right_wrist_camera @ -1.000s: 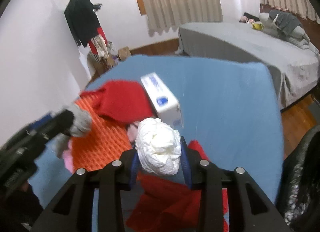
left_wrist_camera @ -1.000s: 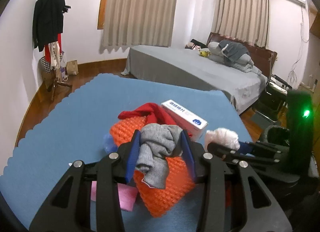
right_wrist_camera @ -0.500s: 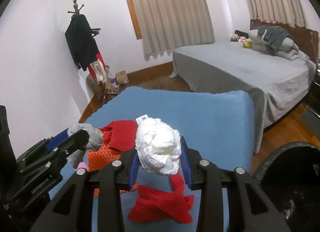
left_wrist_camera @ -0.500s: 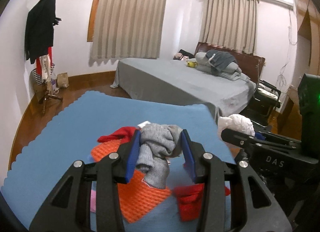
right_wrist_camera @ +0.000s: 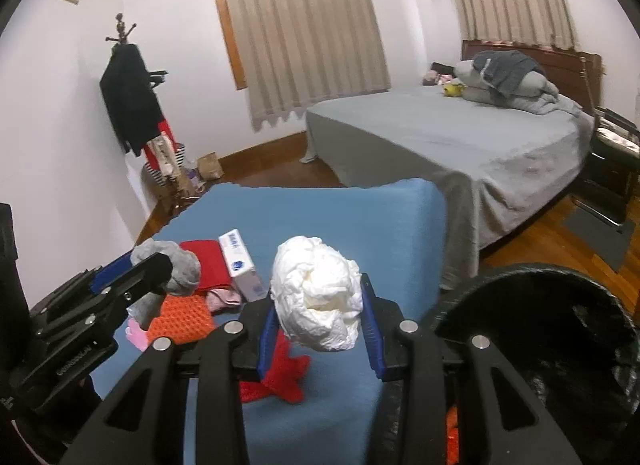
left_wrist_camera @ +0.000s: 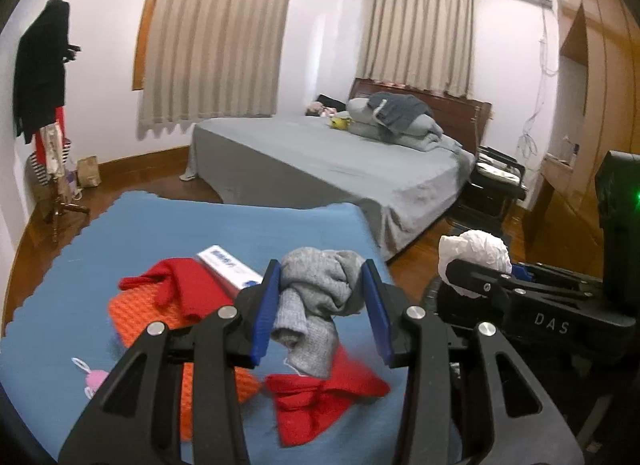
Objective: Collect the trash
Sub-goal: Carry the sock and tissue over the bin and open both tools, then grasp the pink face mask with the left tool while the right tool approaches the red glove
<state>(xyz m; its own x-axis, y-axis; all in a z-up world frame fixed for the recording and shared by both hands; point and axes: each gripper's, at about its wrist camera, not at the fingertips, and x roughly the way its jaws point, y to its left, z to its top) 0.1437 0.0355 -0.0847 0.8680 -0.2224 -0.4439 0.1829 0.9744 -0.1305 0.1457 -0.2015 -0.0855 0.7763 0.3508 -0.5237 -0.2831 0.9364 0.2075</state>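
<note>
Blue pads of the left gripper (left_wrist_camera: 322, 307) are clamping a bunched grey knitted cloth (left_wrist_camera: 316, 305), its loose end hanging down below the fingertips. Beneath and ahead of that gripper, the blue padded mat (left_wrist_camera: 224, 225) is carrying an orange textured cloth (left_wrist_camera: 136, 313), a red cloth (left_wrist_camera: 180, 289) lying partly on it, and a white box with blue print (left_wrist_camera: 230, 267) just beyond the left fingertip. Another red cloth (left_wrist_camera: 320, 397) is lying under the hanging grey end, and a small pink item (left_wrist_camera: 94, 379) is sitting to the lower left of the tool.

To the right of the left gripper, the right gripper (right_wrist_camera: 318, 301) is pinching a crumpled white paper wad (right_wrist_camera: 318, 293) between its own blue pads, the wad bulging above and in front of the fingertips. In the right wrist view, a black trash bin (right_wrist_camera: 532, 329) with a dark liner is standing open just to the right of this gripper and below it, beside the mat's edge. The wad is sitting left of the bin's rim, over the mat. Farther ahead of both tools, a grey-covered bed (right_wrist_camera: 460, 145) is standing under curtained windows, and a coat rack (right_wrist_camera: 132, 105) with a dark jacket is standing far off to the left.
</note>
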